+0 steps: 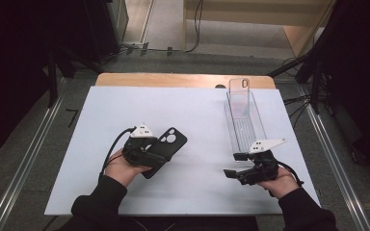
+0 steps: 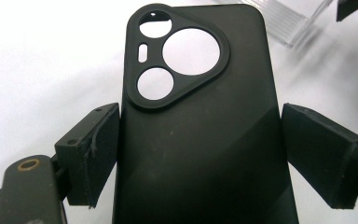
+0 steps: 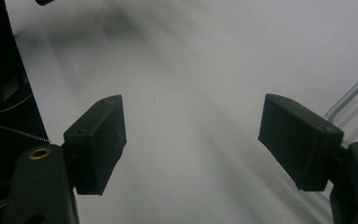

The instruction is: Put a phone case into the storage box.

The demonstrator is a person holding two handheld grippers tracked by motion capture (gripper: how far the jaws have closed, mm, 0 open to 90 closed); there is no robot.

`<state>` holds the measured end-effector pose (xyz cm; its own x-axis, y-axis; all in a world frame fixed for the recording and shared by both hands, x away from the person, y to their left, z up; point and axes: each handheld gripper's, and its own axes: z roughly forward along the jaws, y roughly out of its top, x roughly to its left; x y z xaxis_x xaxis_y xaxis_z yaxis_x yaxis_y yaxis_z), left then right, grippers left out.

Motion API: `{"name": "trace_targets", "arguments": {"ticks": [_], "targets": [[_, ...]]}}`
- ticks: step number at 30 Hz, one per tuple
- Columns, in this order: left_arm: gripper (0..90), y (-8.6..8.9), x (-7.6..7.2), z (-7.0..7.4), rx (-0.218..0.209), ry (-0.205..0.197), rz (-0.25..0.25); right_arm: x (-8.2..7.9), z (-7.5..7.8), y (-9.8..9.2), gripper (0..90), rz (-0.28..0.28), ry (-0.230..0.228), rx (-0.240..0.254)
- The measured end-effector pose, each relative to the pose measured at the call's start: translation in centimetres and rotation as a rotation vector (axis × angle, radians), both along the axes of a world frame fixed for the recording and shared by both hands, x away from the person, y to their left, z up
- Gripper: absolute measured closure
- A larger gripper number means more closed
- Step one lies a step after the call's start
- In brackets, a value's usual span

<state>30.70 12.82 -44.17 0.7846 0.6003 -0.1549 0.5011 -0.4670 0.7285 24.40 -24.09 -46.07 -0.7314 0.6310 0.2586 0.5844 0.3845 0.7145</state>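
work is only part done. left gripper (image 1: 160,155) has the black phone case (image 2: 200,140) between its jaws, which sit at its sides, low over the white tabletop (image 1: 96,144). right gripper (image 1: 234,165) is wide open and empty, near the clear rack (image 1: 244,120), where a clear case (image 1: 239,91) already stands. black case is likely to go there next.

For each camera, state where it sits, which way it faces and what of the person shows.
High view: above the person's side, looking forward and down on the white table; forearms, left gripper, right gripper.
Left gripper view: on that gripper, looking along its jaws around the black phone case.
Right gripper view: along open jaws at bare table.
Shared: the clear plastic tray.
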Motion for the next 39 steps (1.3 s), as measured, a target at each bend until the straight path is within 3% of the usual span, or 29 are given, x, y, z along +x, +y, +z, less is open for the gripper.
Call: {"name": "trace_targets", "arguments": {"ticks": [7,12,17,20,26,28,39], "targets": [[14.8,-0.8,-0.6,0.3,-0.04,-0.052,0.032,-0.3,1.6,0.8,21.3,-0.036,-0.041,0.029],[14.7,-1.6,-1.1,0.2,-0.081,-0.097,0.054,-0.2,2.3,1.5,20.3,-0.051,-0.017,0.064],[14.7,-2.3,-1.5,0.2,-0.108,-0.157,0.078,0.0,2.8,2.5,20.3,-0.047,-0.015,0.05],[14.7,-2.4,-1.6,0.1,-0.13,-0.169,0.093,0.1,3.2,3.0,20.3,-0.052,-0.008,0.049],[14.6,-2.4,-1.9,-0.5,-0.175,-0.22,0.1,0.6,3.9,3.7,20.3,-0.08,0.005,0.066],[14.6,-2.4,-1.9,-0.7,-0.179,-0.238,0.11,0.9,4.2,3.8,20.3,-0.083,-0.011,0.071],[14.6,-2.5,-2.5,-1.4,-0.236,-0.263,0.145,2.2,5.9,5.9,20.5,-0.09,-0.015,0.106]]}}
